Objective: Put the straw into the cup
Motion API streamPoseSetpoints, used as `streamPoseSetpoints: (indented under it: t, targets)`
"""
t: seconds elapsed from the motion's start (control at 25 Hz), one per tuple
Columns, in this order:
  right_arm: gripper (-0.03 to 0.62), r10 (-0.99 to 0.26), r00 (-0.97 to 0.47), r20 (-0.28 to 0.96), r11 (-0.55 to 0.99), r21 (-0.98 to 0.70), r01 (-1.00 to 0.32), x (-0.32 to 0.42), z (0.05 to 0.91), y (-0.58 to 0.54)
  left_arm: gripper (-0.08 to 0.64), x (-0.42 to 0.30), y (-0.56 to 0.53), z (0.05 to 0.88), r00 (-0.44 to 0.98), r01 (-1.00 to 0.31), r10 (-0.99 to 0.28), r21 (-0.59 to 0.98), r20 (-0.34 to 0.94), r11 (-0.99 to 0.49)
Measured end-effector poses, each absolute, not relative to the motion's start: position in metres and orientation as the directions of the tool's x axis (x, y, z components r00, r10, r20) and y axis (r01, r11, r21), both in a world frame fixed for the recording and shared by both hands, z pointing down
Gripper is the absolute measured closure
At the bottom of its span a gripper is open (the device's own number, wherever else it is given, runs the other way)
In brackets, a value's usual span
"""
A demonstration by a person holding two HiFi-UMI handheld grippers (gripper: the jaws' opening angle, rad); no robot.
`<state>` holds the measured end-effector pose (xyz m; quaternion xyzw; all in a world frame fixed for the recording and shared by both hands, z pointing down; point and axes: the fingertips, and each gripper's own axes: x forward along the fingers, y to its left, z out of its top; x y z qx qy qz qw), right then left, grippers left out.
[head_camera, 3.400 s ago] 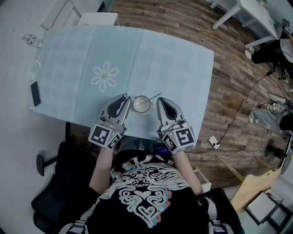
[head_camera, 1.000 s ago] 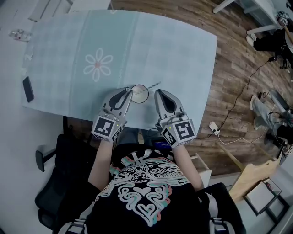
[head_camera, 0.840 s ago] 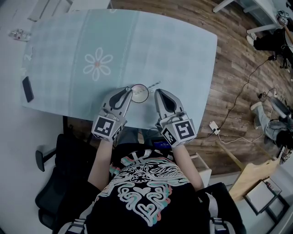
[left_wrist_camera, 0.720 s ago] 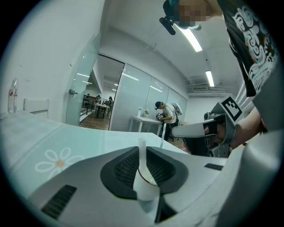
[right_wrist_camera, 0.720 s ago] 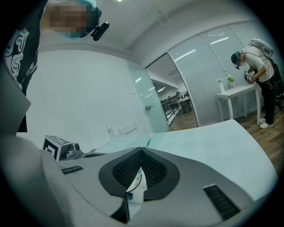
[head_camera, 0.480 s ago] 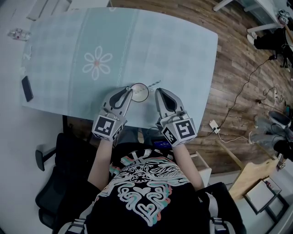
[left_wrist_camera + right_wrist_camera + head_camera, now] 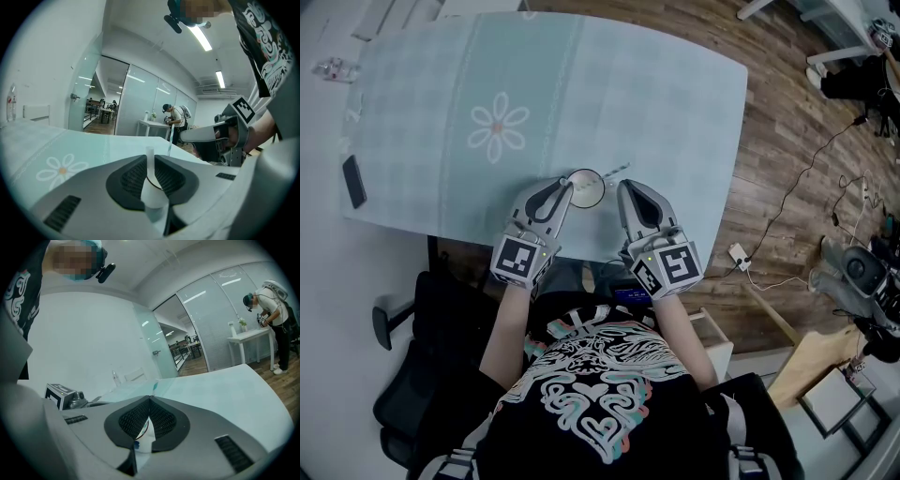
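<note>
— At the near edge of the bench [image 7: 675, 112] we log the cup [image 7: 586, 190]: white, upright, mouth open. Where do we put the straw?
— Straw [image 7: 616, 170]: thin, not in the cup. It slants off to the right from the cup's far right rim. Whether its near end rests on that rim we cannot tell.
— Left claw [image 7: 566, 186]?
— Tips at the cup's left rim. Its own view shows the jaws almost together, with a narrow white strip upright between the pads. We read that strip as the cup's wall seen edge-on, so we note it clamped on the cup.
— Right claw [image 7: 623, 187]?
— Just right of the cup and apart from it, with the straw just ahead of the tips. Its own view has the jaws meeting at the tips with nothing pinched there. A white patch sits low in the gap behind them; we cannot say what it is.
— Surroundings?
— Bench top pale and checked, with a flower print [image 7: 496, 127] well beyond the cup. A dark phone [image 7: 353, 181] lies near the left edge, and there is wood floor [image 7: 787, 141] to the right.
</note>
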<state>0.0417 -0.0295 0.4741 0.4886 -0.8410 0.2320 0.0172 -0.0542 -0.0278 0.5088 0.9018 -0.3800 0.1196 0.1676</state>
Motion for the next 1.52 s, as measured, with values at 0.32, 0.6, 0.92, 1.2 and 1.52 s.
streamPoseSetpoints:
  t: [0.32,0.6,0.92,1.2,1.52]
  targets:
    - [0.575,-0.810,-0.523,0.265,0.413,-0.373,-0.831,0.0409,0.4766,-0.0300,0.486,-0.0536,-0.0288,0.5116,0.685,-0.723,-0.641,0.217,0.347,-0.655]
    - [0.575,-0.807,-0.527,0.268,0.419,-0.370,-0.830,0.0387,0.4788,-0.0309,0.483,-0.0532,-0.0290,0.5124,0.685,-0.721,-0.640,0.203,0.348,-0.662]
    - [0.575,-0.804,-0.528,0.273,0.419,-0.370,-0.829,0.0385,0.4781,-0.0321,0.462,-0.0559,-0.0336,0.5119,0.666,-0.739,-0.660,0.186,0.349,-0.647]
    - [0.575,-0.801,-0.532,0.276,0.422,-0.370,-0.827,0.0367,0.4777,-0.0334,0.454,-0.0565,-0.0336,0.5128,0.661,-0.740,-0.656,0.170,0.365,-0.651]
    - [0.575,-0.804,-0.532,0.266,0.425,-0.370,-0.826,0.0345,0.4777,-0.0306,0.454,-0.0539,-0.0321,0.5111,0.664,-0.732,-0.652,0.142,0.366,-0.666]
